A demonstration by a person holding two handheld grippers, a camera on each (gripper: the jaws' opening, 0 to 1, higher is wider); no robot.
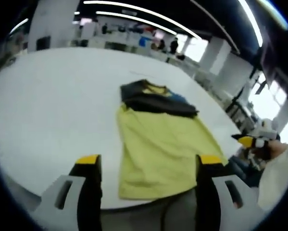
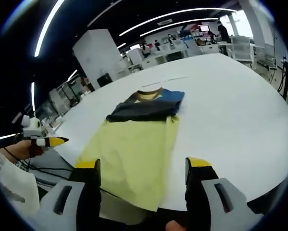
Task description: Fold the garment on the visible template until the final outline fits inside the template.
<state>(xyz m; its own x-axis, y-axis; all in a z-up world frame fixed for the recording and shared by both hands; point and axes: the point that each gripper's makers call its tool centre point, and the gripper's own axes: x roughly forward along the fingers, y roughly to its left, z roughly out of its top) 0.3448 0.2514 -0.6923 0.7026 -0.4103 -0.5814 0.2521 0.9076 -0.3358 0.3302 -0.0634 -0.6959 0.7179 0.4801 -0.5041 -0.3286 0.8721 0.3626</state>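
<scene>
A yellow garment [image 1: 158, 139] lies flat on the white table [image 1: 52, 106], its hem at the near edge. Its dark sleeves [image 1: 156, 102] are folded across the top, with a blue patch and a yellow collar beyond them. My left gripper [image 1: 149, 161] stands open in front of the hem, apart from the cloth. In the right gripper view the same garment [image 2: 134, 144] stretches away from my open right gripper [image 2: 144, 166], which also holds nothing. Each gripper's yellow-tipped jaw shows in the other's view, the right gripper [image 1: 252, 141] and the left gripper [image 2: 50, 141], both held off the table's edge.
Faint thin lines [image 2: 163, 79] mark the table just beyond the collar. A person's hand and white sleeve [image 2: 11, 168] hold the left gripper. Desks, white pillars and people stand far behind the table. Cables [image 2: 47, 168] hang below the table's edge.
</scene>
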